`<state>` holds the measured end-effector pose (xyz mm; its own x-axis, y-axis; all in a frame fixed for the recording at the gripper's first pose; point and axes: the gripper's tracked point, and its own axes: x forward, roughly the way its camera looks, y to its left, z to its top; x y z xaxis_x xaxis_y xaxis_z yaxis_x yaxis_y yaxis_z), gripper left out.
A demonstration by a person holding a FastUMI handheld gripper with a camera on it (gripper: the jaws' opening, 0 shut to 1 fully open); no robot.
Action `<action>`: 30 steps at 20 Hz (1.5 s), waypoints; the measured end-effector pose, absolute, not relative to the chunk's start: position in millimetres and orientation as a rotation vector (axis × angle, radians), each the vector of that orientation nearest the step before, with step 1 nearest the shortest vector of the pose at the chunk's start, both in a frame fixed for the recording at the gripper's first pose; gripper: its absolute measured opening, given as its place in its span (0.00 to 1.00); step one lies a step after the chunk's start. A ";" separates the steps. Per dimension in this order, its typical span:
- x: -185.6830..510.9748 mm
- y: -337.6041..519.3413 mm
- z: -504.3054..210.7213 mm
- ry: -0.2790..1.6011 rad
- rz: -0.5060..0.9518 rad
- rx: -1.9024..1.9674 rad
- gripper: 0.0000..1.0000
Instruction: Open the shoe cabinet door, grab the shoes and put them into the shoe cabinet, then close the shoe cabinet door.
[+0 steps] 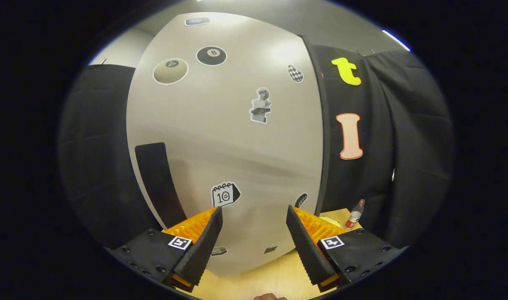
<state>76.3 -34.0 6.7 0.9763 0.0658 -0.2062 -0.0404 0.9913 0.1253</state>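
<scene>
The shoe cabinet door [220,137] is a pale grey panel with several stickers on it, standing just ahead of me and shut flat. A dark vertical handle strip [156,183] runs down its left side, beyond my left finger. My gripper [254,212] is open, its two fingers spread wide with nothing between them, the tips close to the lower part of the door. No shoes can be seen from here.
The cabinet stands on a light wooden surface [275,275]. A small plastic bottle [354,214] with a red cap stands to the right of the cabinet, beyond my right finger. Black cloth walls hang on both sides. A bit of a hand [270,297] shows below the fingers.
</scene>
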 end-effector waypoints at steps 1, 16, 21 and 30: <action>84.0 -24.2 9.4 0.202 0.059 0.109 0.96; 76.4 -12.9 18.1 0.129 0.089 0.003 0.97; 46.3 -15.1 30.5 0.113 0.090 0.019 0.97; -14.5 1.2 52.1 0.046 0.139 -0.010 0.97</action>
